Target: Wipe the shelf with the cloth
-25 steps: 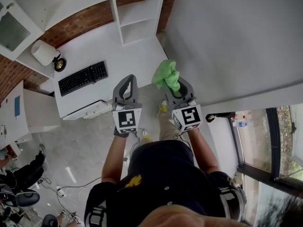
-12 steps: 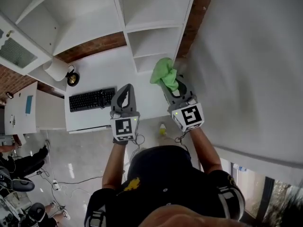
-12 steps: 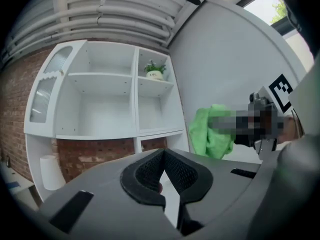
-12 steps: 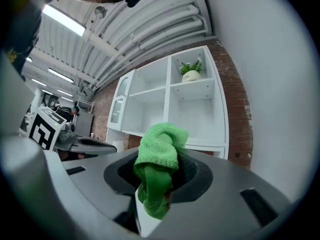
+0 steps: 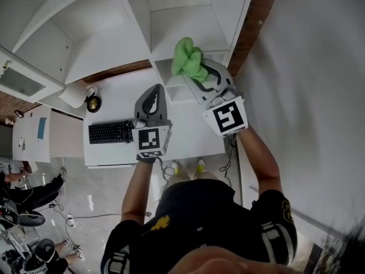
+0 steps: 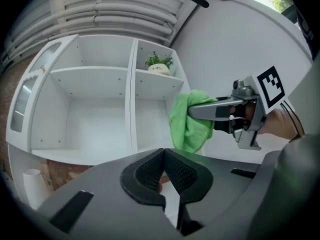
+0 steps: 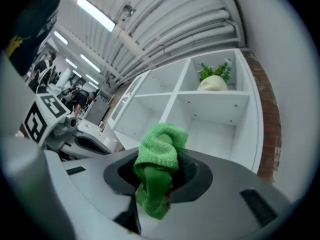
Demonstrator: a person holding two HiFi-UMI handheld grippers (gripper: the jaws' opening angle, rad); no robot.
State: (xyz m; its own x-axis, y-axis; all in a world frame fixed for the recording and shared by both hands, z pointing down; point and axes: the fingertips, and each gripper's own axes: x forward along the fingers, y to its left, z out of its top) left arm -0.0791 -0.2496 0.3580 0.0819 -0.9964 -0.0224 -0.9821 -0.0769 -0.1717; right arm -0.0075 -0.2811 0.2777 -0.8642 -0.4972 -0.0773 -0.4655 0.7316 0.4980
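Two grippers face the white shelf (image 5: pixel 188 21): the right gripper (image 5: pixel 198 79) fingers (image 7: pixel 196 173) pinch the green cloth (image 5: pixel 188 60), bunched near the right-hand compartment straight ahead; the left gripper (image 5: pixel 152 91), pressed together, holds nothing.

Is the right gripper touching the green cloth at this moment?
Touching. The right gripper view shows the cloth pinched between the jaws of the right gripper.

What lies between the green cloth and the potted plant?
A white shelf board, on which the plant stands, above the cloth; the right gripper view shows it.
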